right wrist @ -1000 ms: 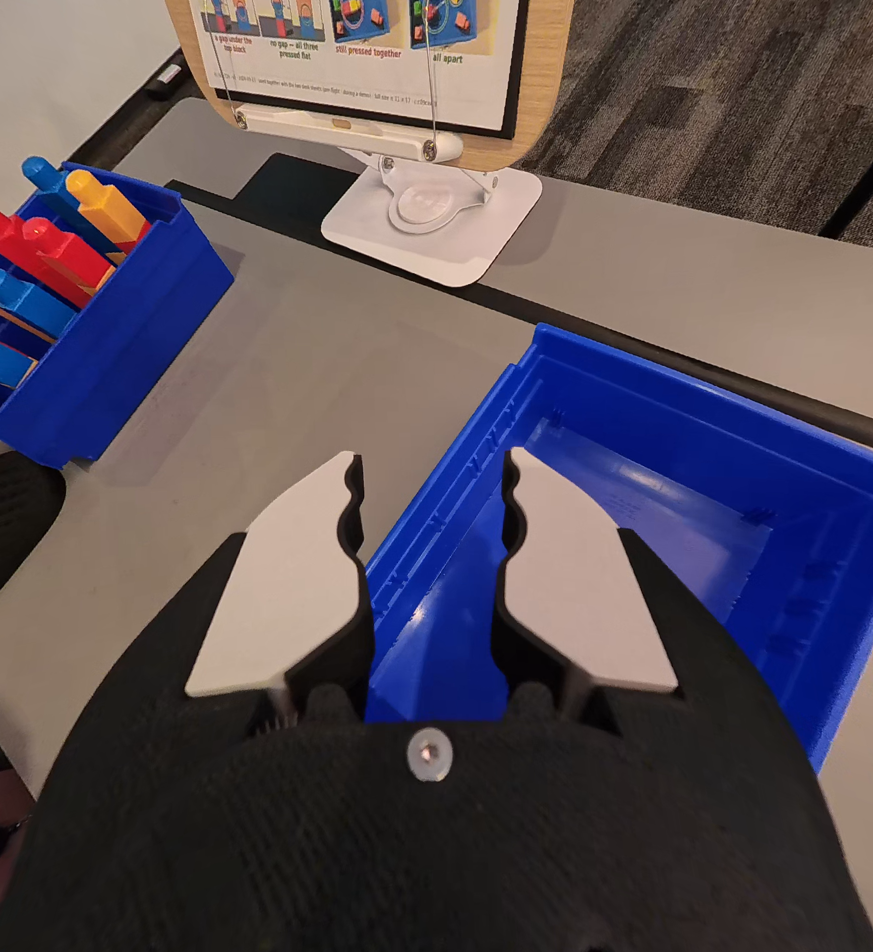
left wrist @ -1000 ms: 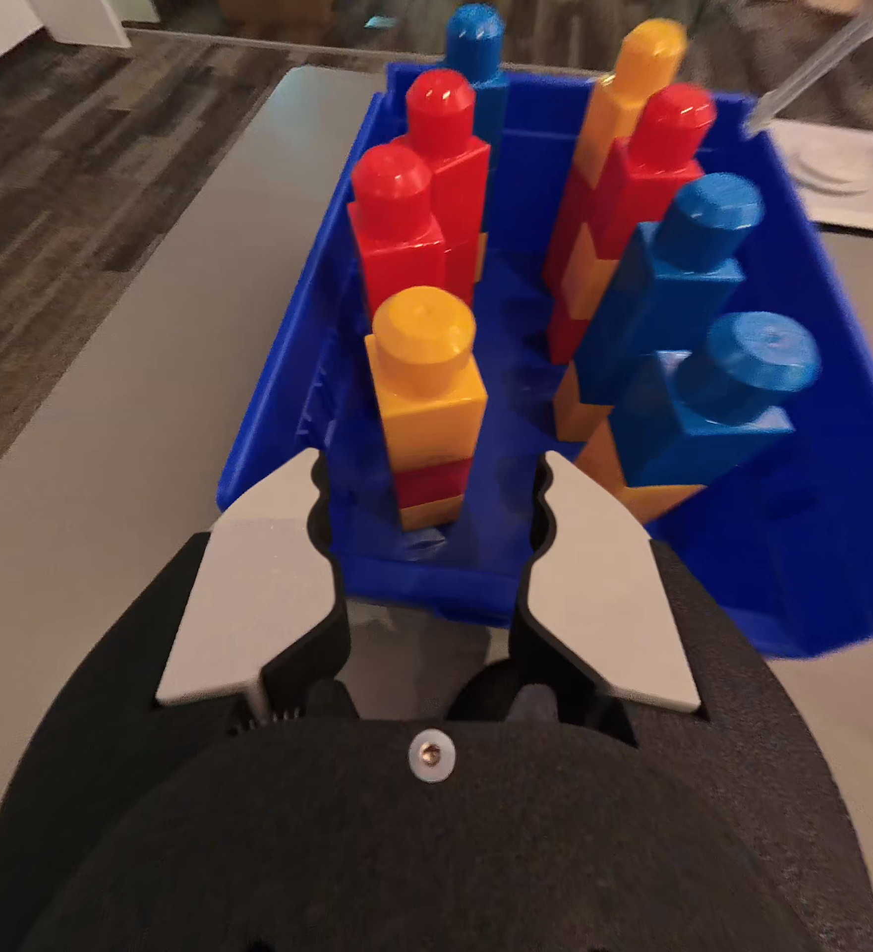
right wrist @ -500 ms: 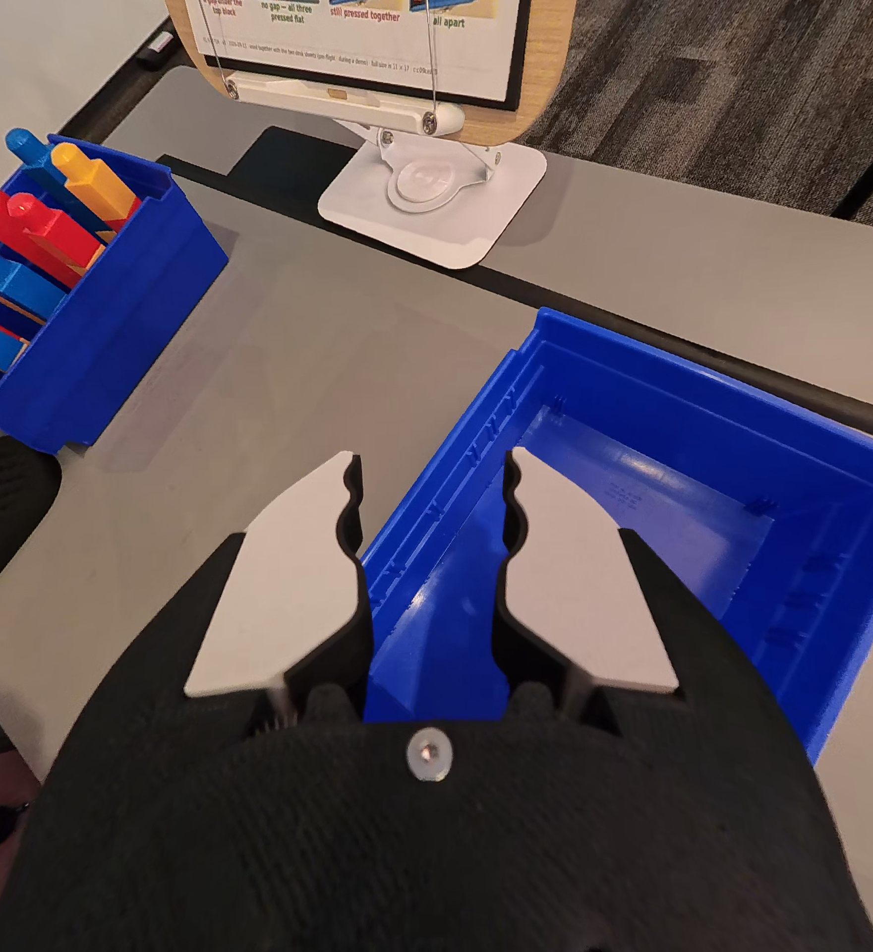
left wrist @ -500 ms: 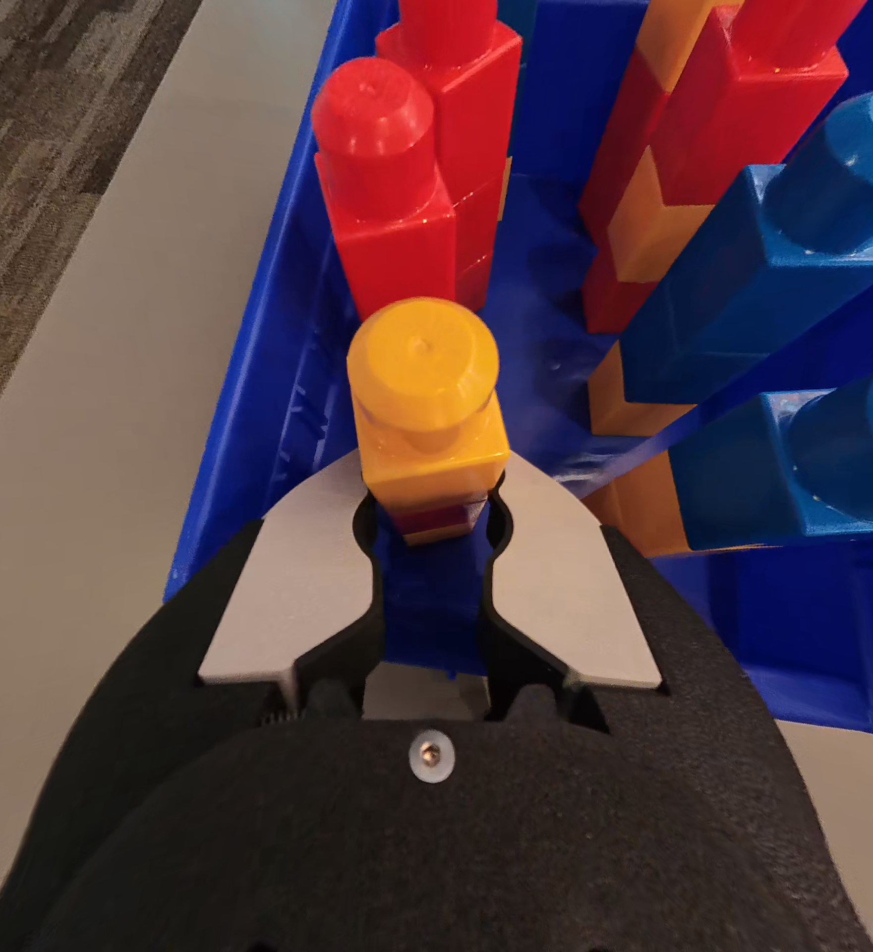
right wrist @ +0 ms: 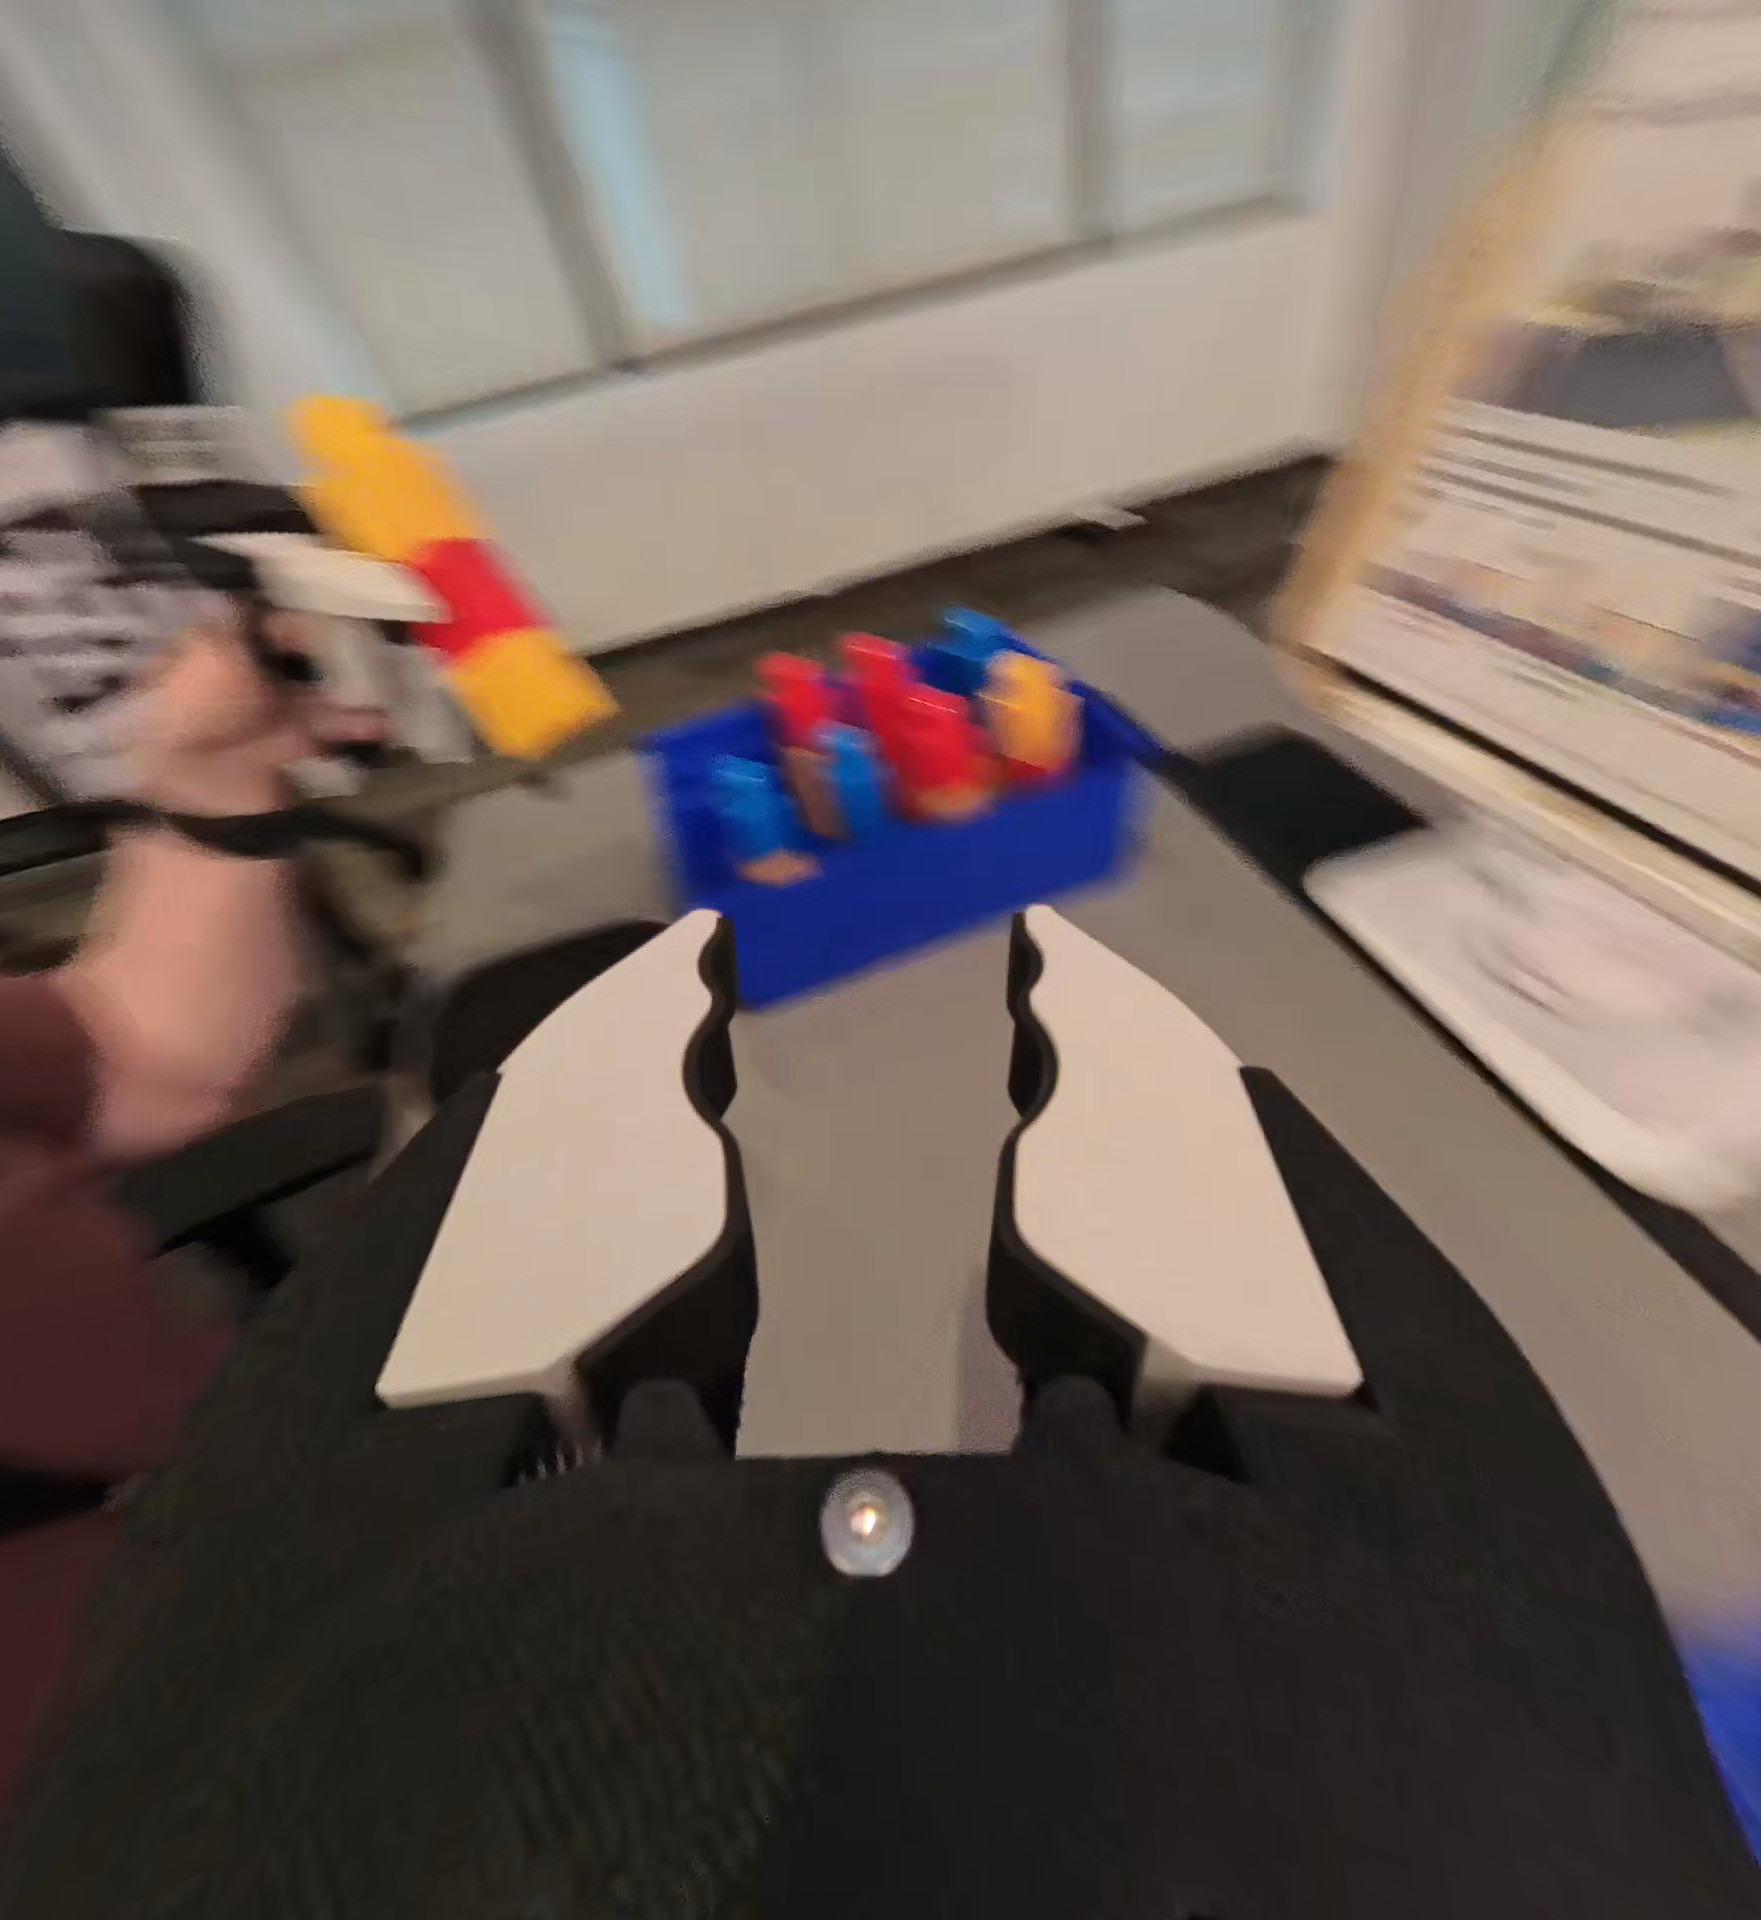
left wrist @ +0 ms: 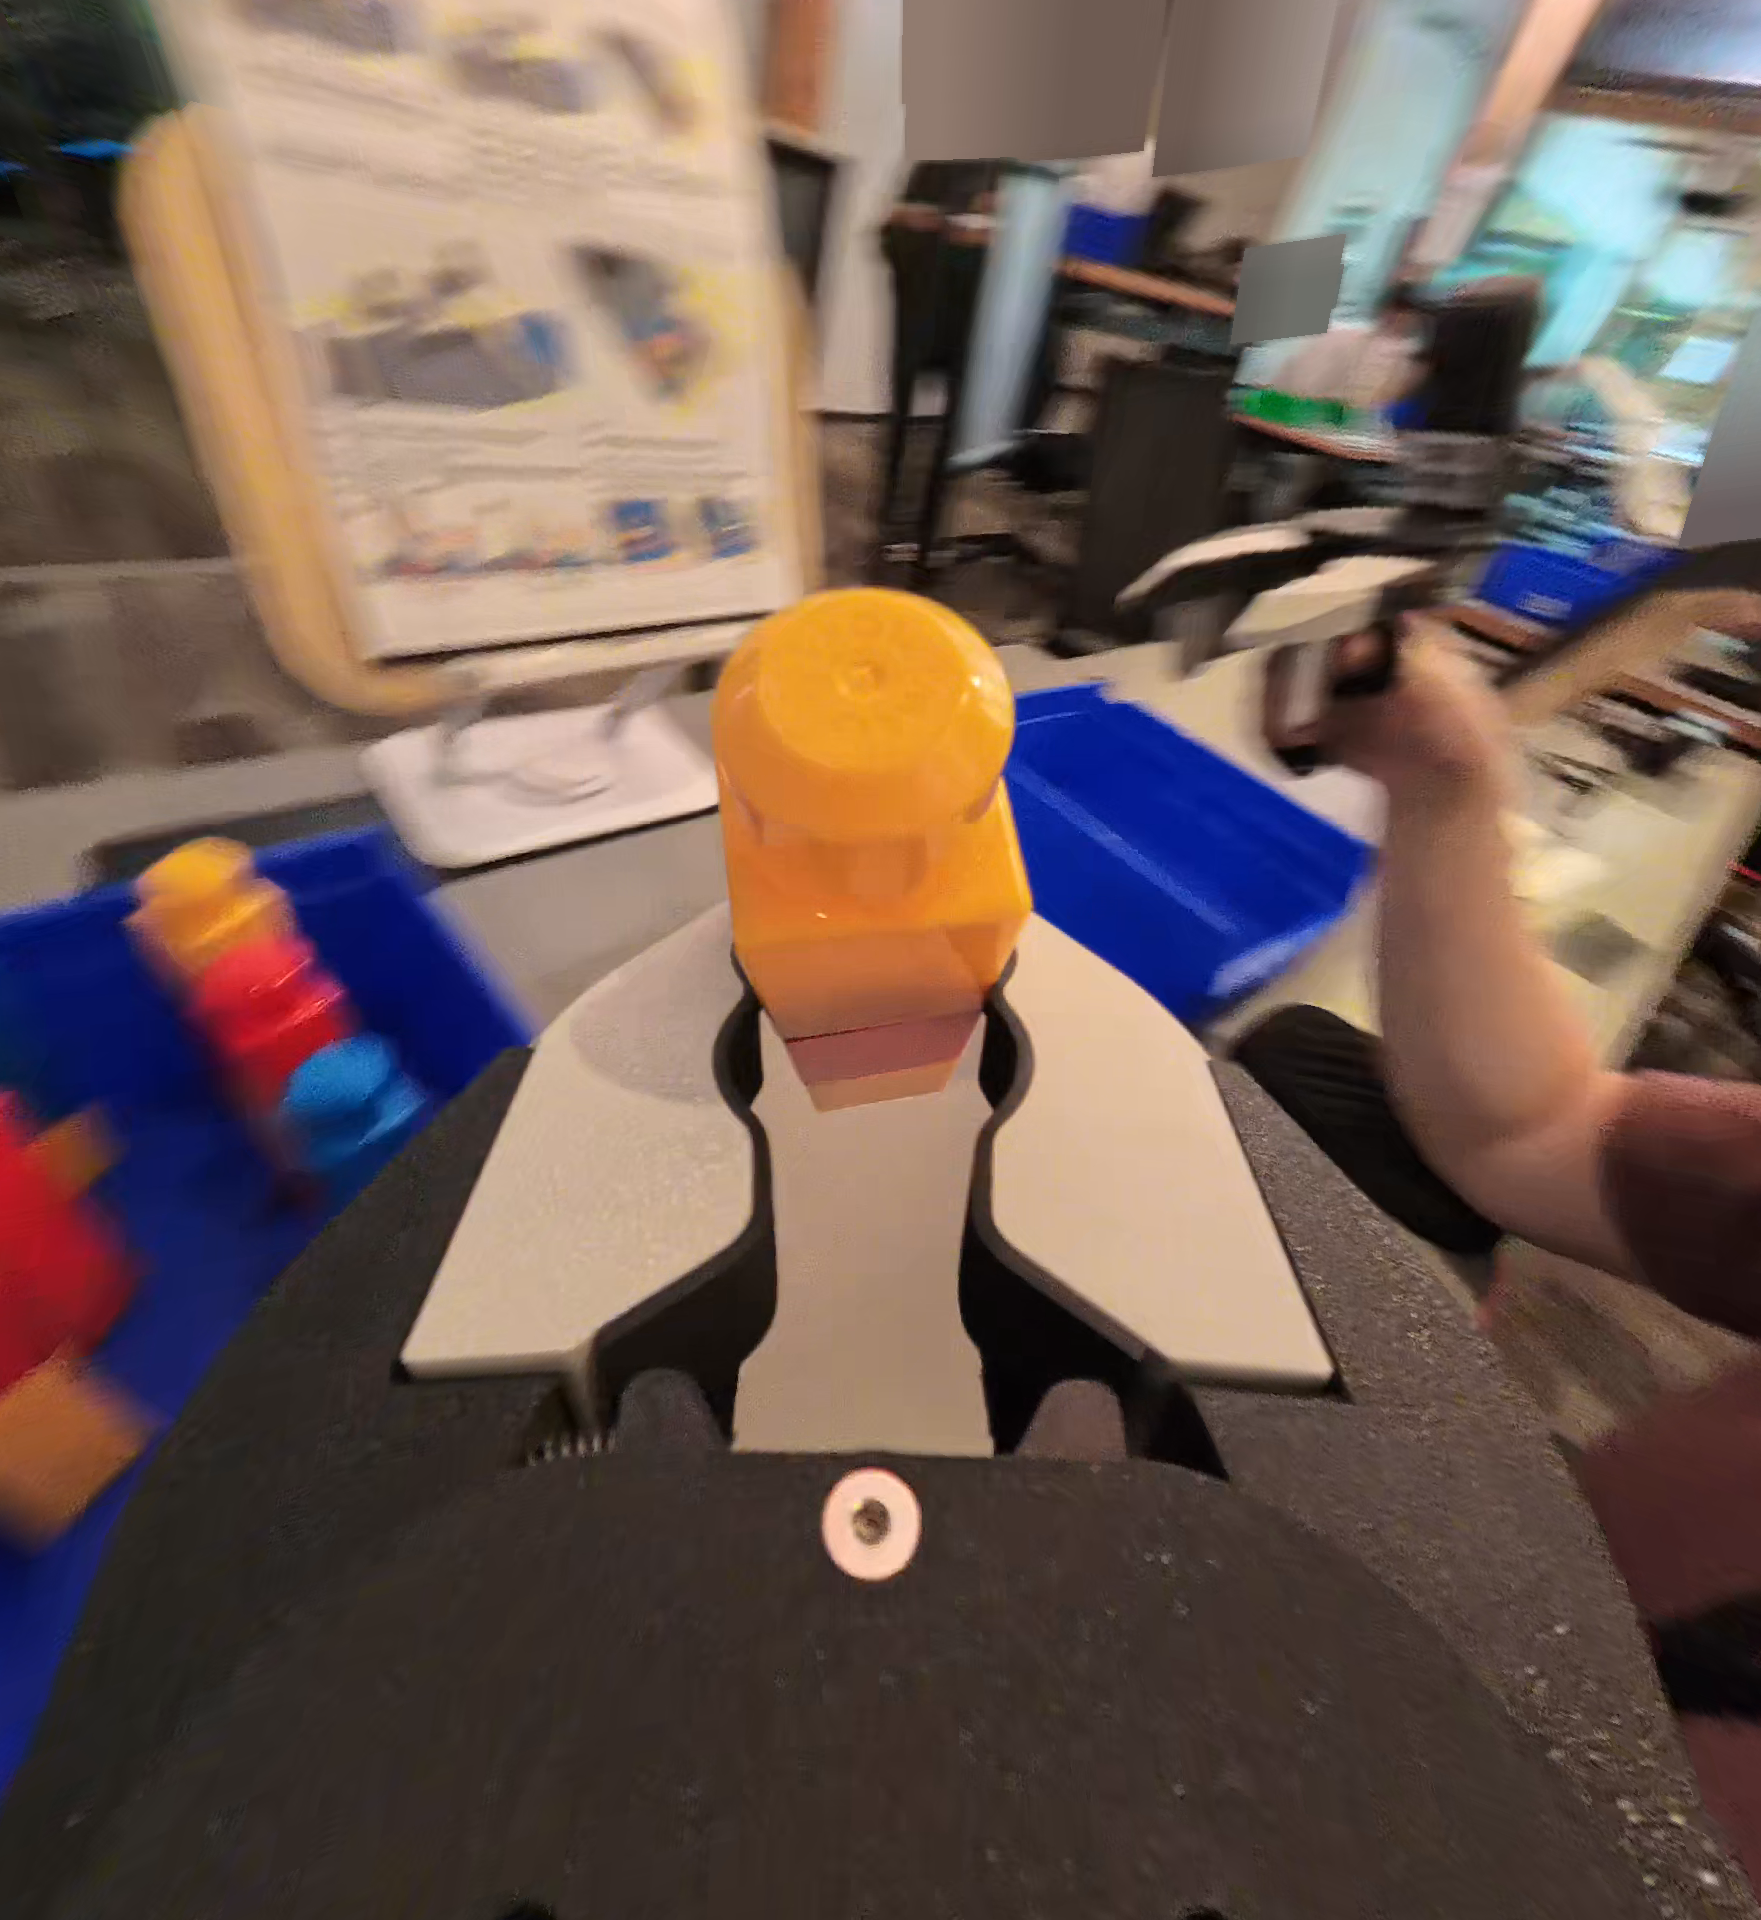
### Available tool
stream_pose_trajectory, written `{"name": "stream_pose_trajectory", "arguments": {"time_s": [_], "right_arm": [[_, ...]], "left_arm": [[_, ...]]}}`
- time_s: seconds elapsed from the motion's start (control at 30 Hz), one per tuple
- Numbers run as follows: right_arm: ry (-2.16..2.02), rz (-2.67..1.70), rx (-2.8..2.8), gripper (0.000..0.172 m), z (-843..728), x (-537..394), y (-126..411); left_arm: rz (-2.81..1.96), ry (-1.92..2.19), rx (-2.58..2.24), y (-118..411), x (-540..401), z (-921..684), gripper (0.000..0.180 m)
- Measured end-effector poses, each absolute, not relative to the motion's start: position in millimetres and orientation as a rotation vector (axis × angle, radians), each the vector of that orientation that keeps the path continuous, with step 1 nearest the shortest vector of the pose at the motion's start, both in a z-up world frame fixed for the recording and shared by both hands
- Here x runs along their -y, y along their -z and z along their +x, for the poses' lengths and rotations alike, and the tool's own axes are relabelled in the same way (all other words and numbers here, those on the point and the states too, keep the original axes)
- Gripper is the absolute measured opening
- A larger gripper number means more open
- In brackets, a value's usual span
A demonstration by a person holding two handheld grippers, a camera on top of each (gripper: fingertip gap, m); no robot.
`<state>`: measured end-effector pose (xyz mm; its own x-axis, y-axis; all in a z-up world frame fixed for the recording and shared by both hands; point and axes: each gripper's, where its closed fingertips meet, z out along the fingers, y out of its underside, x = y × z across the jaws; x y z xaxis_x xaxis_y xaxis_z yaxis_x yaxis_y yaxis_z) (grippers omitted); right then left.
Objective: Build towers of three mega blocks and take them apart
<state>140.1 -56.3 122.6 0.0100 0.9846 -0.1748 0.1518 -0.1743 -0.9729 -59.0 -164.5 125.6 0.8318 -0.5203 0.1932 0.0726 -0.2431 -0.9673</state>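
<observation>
Left wrist view: we are gripping a yellow-red-yellow tower (left wrist: 871, 831) in the left hand-held gripper (left wrist: 868, 1023), clear of its bin (left wrist: 408, 935); dismantling remains.

Right wrist view: our right hand-held gripper (right wrist: 865, 971) is gaping empty over the table (right wrist: 855, 1195); the bin (right wrist: 917, 883) is holding more built towers (right wrist: 907, 727).

Your held tower (left wrist: 865, 831) runs yellow, red, yellow; beside it, the bins (left wrist: 1167, 831) are solid blue, one (right wrist: 907, 883) packed with red, blue and yellow blocks (right wrist: 907, 727).

The instruction board (left wrist: 533, 343) carries print, but blur leaves none of it readable.
</observation>
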Motion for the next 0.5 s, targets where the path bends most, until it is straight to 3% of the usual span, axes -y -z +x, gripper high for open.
{"name": "stream_pose_trajectory", "arguments": {"time_s": [0.1, 0.27, 0.33, 0.4, 0.5], "right_arm": [[-1.583, -1.181, 1.422, 0.053, 97, 128, -133], [-1.652, -1.116, 1.447, 0.063, 72, 149, -125], [-1.675, -1.121, 1.398, 0.06, 75, 144, -130], [-1.628, -1.141, 1.406, 0.037, 80, 135, -126], [-1.572, -1.173, 1.442, 0.036, 84, 126, -119]], "left_arm": [[-1.655, 0.738, -0.601, -146, 162, 4, 0.038], [-1.585, 0.893, -0.803, -156, 143, 66, 0.038], [-1.564, 0.933, -0.85, -157, 135, 80, 0.038], [-1.547, 1.009, -0.877, -160, 130, 90, 0.037], [-1.535, 1.053, -0.901, -159, 118, 99, 0.037]]}}
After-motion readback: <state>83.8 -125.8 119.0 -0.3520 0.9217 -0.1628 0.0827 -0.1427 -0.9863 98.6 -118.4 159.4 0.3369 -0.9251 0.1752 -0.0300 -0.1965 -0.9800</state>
